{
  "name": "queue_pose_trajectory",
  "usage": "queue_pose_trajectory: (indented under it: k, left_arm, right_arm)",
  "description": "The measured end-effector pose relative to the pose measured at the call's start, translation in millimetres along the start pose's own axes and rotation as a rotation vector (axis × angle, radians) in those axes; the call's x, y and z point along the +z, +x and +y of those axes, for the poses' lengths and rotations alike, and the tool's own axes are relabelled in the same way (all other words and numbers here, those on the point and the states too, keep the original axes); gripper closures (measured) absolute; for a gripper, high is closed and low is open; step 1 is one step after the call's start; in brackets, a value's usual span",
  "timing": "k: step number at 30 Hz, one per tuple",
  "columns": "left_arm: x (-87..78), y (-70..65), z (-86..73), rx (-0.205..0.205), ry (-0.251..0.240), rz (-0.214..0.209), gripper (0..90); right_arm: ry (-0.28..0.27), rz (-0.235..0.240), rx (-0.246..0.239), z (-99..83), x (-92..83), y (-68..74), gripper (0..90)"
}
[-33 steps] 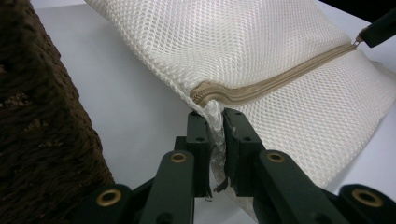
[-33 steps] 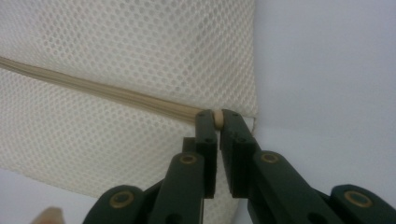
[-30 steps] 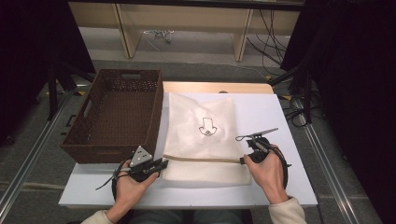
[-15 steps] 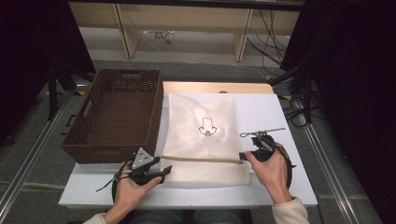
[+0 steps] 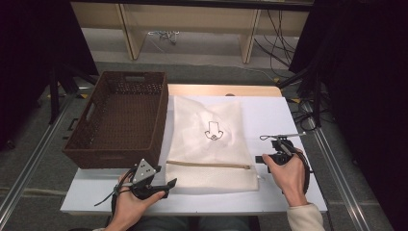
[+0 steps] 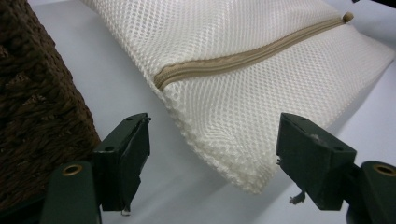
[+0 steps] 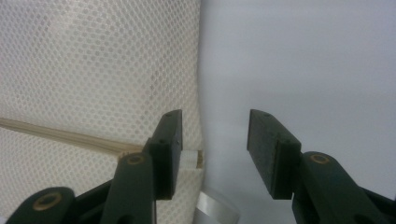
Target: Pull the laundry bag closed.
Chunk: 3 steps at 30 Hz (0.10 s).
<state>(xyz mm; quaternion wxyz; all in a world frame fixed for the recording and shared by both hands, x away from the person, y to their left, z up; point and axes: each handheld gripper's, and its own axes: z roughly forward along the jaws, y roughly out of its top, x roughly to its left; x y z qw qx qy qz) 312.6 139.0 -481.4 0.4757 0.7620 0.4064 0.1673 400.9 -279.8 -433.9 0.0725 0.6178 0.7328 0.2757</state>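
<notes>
Now | left tool (image 5: 166, 185) released, jaws just opened | right tool (image 5: 260, 159) likewise | flat white mesh bag (image 5: 209, 144), tan zipper (image 5: 209, 165) | woven brown basket (image 5: 118, 120)

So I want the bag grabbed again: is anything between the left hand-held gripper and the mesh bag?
Nothing visible: the left hand-held gripper stands open, with the mesh bag's near corner right ahead on bare table.

mesh bag (image 5: 209, 139) flat on table (image 5: 274, 113) | basket (image 5: 118, 118) left | tongs open

Down-arrow sign (black) on mesh bag (image 5: 208, 139)
</notes>
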Motion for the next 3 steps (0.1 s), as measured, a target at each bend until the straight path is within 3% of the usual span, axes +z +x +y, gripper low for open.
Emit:
queue_pose_trajectory:
  k: [2, 3]
  left_arm:
    - [-1.8, 0.2, 1.0, 0.008, -0.002, 0.01, 25.9]
    - [-2.4, 0.9, 1.6, 0.022, -0.005, 0.011, 25.9]
  right_arm:
    - [0.006, -0.008, 0.018, -0.2, 0.0, 0.6, 56.6]
    - [0.021, -0.002, 0.054, -0.2, -1.4, 2.5, 56.7]
